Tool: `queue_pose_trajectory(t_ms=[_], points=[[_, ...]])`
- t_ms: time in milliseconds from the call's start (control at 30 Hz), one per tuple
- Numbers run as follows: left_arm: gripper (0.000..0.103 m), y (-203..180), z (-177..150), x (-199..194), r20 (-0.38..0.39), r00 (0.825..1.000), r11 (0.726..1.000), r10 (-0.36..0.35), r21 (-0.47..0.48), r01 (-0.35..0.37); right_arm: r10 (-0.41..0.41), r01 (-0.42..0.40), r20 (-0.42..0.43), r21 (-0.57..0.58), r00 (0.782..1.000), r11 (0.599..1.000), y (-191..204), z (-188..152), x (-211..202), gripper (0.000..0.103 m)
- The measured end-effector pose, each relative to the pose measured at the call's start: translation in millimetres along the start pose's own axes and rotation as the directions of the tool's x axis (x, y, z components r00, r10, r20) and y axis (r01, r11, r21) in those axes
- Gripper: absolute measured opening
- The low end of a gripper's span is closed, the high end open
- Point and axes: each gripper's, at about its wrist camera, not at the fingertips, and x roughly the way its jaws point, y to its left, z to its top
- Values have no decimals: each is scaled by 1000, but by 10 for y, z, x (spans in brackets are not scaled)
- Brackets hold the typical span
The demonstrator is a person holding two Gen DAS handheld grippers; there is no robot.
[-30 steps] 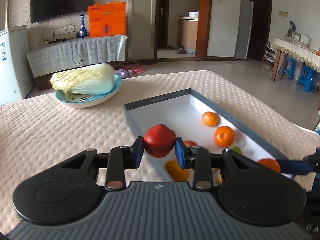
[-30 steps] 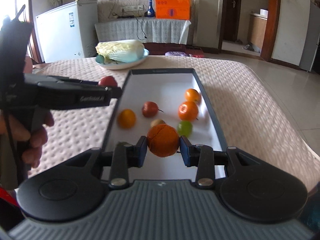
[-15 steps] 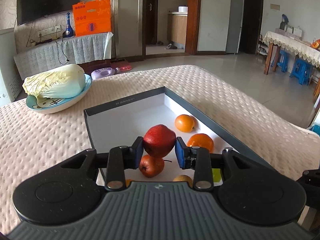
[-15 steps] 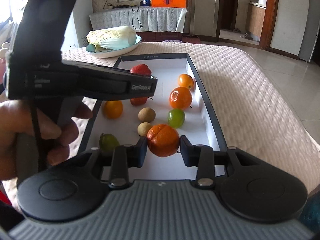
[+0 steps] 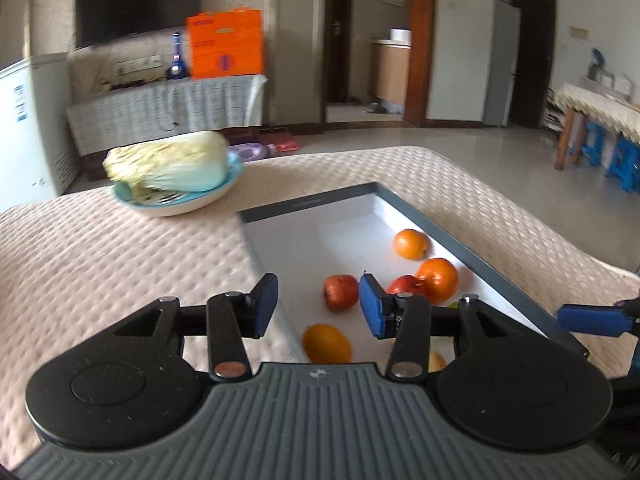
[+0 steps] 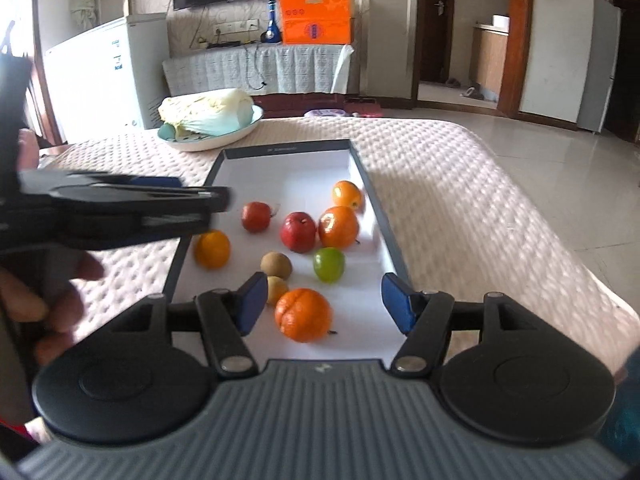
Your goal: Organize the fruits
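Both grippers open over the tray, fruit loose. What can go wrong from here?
1. The big orange tangerine lies between the right gripper fingers; a low retreat may knock it.
2. The round fruits lie loose in the shallow grey-rimmed white tray; the red apple touches an orange, so a nudge may roll both.

oranges: four (image 6: 303,314) (image 6: 212,249) (image 6: 338,227) (image 6: 347,195)
red apples: two (image 6: 297,231) (image 6: 256,217)
green fruit: one (image 6: 329,265)
brown fruits: two (image 6: 276,265) (image 6: 277,289)
tray: one (image 6: 362,172)
cabbage: one (image 6: 208,112)
bowl: one (image 6: 244,131)
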Motion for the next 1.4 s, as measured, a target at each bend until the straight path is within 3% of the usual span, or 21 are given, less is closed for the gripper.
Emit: queue_pose_trajectory(t_ms=[333, 633, 1000, 1167, 1400], points=[[51, -86, -298, -685, 12, 1000, 1000, 14, 26, -14, 1, -2, 12, 24, 1000, 1000, -109, -99, -371, 65], [51, -255, -612, -1035, -19, 1000, 997, 22, 72, -20, 16, -16, 6, 29, 1000, 999, -163, -310, -695, 65], [52, -511, -890, -1217, -52, 999, 992, 11, 122, -5, 5, -4, -28, 34, 1000, 999, -262, -404, -711, 67], [58, -552, -914, -1228, -56, 998, 991, 6, 132, 2, 8, -7, -40, 27, 999, 1000, -249, -420, -683, 67], [59, -571, -924, -1200, -65, 998, 991, -3, 135, 12, 5, -4, -46, 26, 999, 1000, -241, -412, -657, 67]])
